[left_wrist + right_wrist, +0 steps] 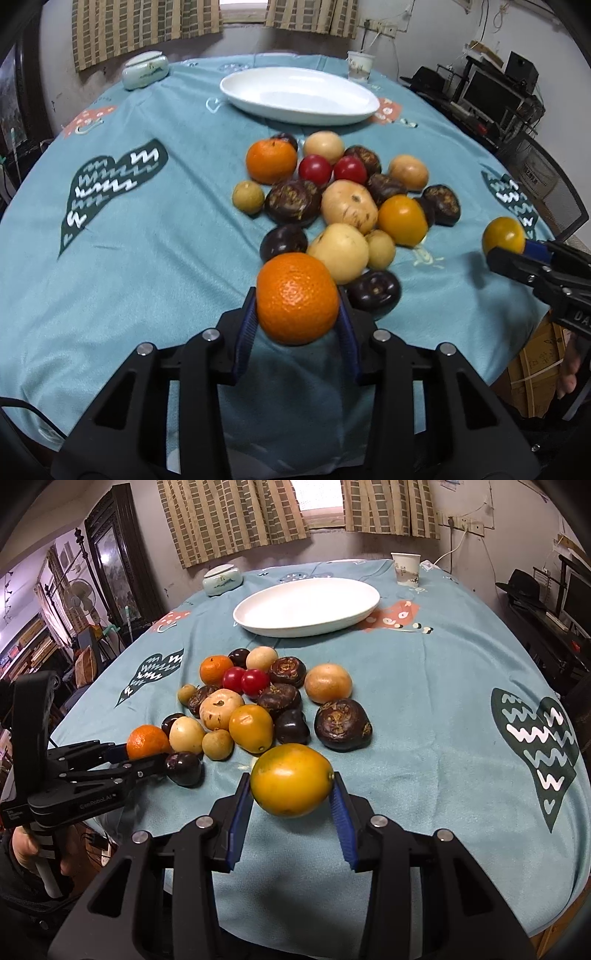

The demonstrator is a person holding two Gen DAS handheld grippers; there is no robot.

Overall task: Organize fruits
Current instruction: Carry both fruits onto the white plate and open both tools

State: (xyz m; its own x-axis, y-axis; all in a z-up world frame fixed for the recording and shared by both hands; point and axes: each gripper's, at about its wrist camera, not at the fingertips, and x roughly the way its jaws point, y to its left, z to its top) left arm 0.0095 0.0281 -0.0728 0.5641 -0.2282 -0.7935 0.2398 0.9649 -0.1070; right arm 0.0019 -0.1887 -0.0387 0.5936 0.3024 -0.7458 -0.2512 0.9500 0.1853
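between our left gripper's [297, 314] blue pads sits a bright orange tangerine [297, 298], pinched on both sides at the near edge of the fruit pile [343, 199]. our right gripper [291, 794] likewise grips a yellow-orange fruit [291, 780], its pads pressed to either end, on our side of the pile.

each wrist view catches the other tool from the side. from the left wrist we see the right gripper at the far right edge with its yellow fruit at the tip, plus some fingers [569, 369] below it. from the right wrist we see the left gripper at the left edge, the tangerine at its tip, and the hand [26, 845] around its handle.

beyond the claws, the pile lies on the teal tablecloth [147, 240]: dark brown water chestnuts, pale tan round fruits, two red cherry tomatoes [332, 169], another tangerine [271, 161] and a second yellow-orange fruit [402, 220]. farther back rests a white oval dish [299, 95], apart from the pile. behind it stand a pale lidded jar [145, 70] and a paper cup [360, 65].

only the right wrist view shows the dark framed mirror [110, 554] and a fan on the left; only the left wrist view shows a mesh chair back [546, 177] on the right.
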